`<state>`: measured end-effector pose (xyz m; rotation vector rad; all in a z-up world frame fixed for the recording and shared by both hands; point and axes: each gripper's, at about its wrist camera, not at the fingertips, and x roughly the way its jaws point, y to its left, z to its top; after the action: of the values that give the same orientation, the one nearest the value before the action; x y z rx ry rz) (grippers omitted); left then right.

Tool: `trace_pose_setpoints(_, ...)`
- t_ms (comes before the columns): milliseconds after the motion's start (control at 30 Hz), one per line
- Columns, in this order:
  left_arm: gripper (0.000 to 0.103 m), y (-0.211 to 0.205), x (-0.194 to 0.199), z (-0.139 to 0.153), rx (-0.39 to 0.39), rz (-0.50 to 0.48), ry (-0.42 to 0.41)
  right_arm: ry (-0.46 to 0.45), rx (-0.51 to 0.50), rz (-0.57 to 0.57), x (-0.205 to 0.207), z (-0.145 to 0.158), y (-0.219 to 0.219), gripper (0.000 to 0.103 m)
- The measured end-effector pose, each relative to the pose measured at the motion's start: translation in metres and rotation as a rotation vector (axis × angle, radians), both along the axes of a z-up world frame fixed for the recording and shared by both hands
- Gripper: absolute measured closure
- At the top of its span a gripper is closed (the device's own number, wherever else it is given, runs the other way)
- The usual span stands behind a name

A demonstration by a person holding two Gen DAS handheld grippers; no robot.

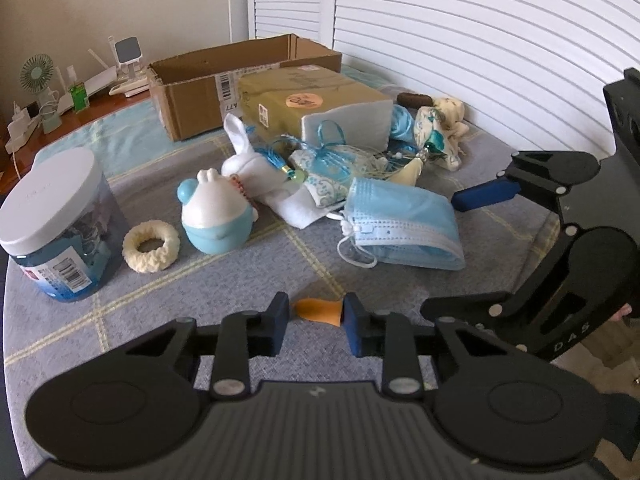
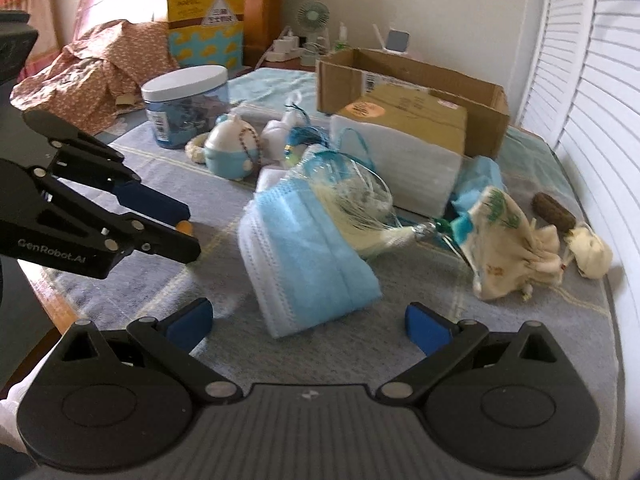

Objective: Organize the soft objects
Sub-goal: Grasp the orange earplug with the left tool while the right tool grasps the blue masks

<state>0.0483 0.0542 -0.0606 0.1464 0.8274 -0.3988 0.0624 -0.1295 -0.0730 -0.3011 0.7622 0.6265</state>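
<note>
Left wrist view: your left gripper pinches a smooth orange piece on the quilted cloth; your right gripper gapes before crinkly blue masks

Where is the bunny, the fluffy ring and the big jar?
bunny (image 1: 248,164), left wrist view, on its white body.
fluffy ring (image 1: 132,254), left wrist view, on its cream rim.
jar (image 1: 52,196), left wrist view, on its white lid.
</note>
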Motion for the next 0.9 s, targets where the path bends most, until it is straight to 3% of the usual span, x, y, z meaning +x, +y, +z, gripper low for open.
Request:
trace_pose_setpoints(433,0.075,-0.001,0.004,0.000,0.021,-0.064,-0.003,-0.012,0.015,0.056,0.007,-0.002,0.008,0.000)
trace_pose_setpoints(900,0.080,0.003,0.002,0.001,0.007,-0.055,0.000,-0.015,0.009,0.123,0.006,-0.002,0.022,0.000)
